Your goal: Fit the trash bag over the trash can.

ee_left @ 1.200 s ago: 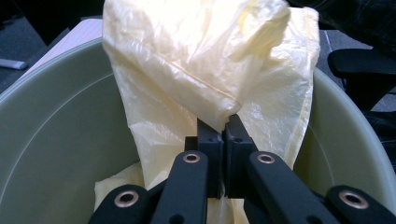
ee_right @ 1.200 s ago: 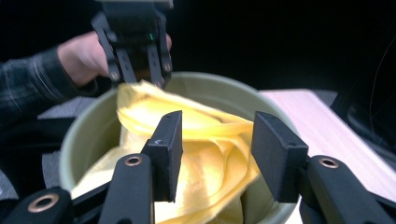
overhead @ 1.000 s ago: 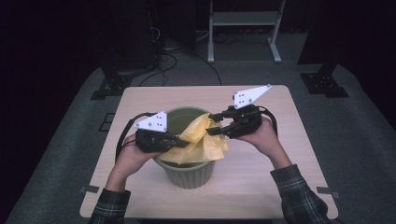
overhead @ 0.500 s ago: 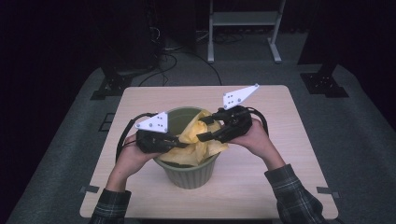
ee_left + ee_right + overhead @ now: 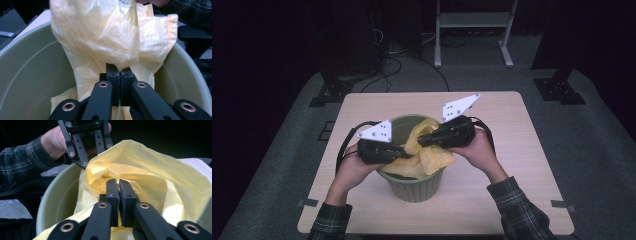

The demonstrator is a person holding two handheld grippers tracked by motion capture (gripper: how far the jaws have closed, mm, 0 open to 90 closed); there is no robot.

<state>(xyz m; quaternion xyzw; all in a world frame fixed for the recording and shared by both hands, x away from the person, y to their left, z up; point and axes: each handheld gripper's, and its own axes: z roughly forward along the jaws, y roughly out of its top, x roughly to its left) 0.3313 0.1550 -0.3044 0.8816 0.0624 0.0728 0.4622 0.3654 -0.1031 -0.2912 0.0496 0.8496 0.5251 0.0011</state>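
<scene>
Right tool [image 5: 424,140] just closed onto yellow bag [image 5: 427,155] over green bin [image 5: 414,185] mid-worktop, left tool [image 5: 404,153] clamped likewise, ready to spread

Dim, dark surroundings around a lit table [image 5: 362,105] (close-ups slightly soft, no glare)

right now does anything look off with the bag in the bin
Yes: the yellow bag sits crumpled and bunched inside the green bin, not spread over its rim, pinched by both the left tool and right tool.
</scene>
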